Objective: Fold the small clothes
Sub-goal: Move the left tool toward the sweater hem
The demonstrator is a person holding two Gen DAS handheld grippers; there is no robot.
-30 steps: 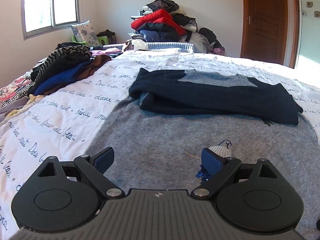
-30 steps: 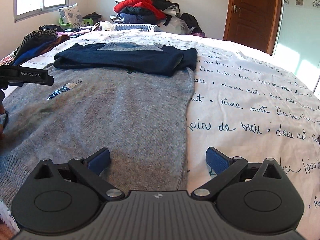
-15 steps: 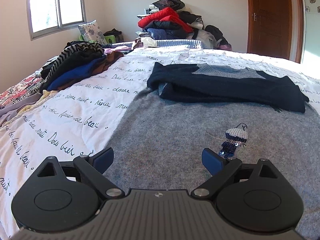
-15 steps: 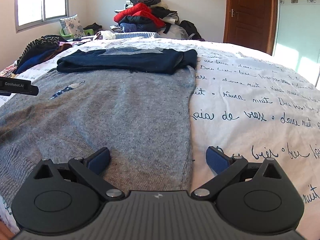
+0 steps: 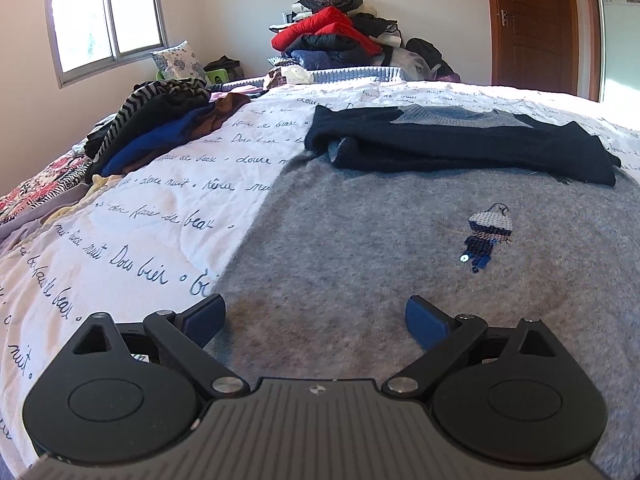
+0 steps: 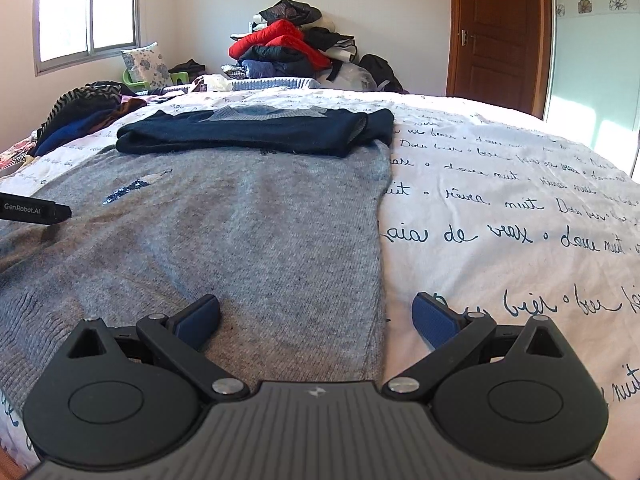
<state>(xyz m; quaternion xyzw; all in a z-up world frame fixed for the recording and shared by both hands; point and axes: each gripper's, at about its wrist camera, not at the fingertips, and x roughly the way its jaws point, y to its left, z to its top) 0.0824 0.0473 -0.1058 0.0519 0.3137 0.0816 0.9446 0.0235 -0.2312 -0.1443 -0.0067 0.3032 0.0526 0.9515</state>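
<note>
Left gripper (image 5: 316, 316) fingers spread, empty, over the near left edge of the grey knit sweater with sequin motif (image 5: 400, 248), flat on the script-printed white bed cover (image 5: 160, 216). Far end already folded, navy upward; final fold remains. Right gripper (image 6: 316, 316) fingers spread, straddling the right edge; open cover beyond.

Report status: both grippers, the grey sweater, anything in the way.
Left gripper open, empty, over grey sweater. Right gripper open, empty, straddling its right edge. Sweater flat on the bed. Folded navy sweater overlaps its far end.
</note>
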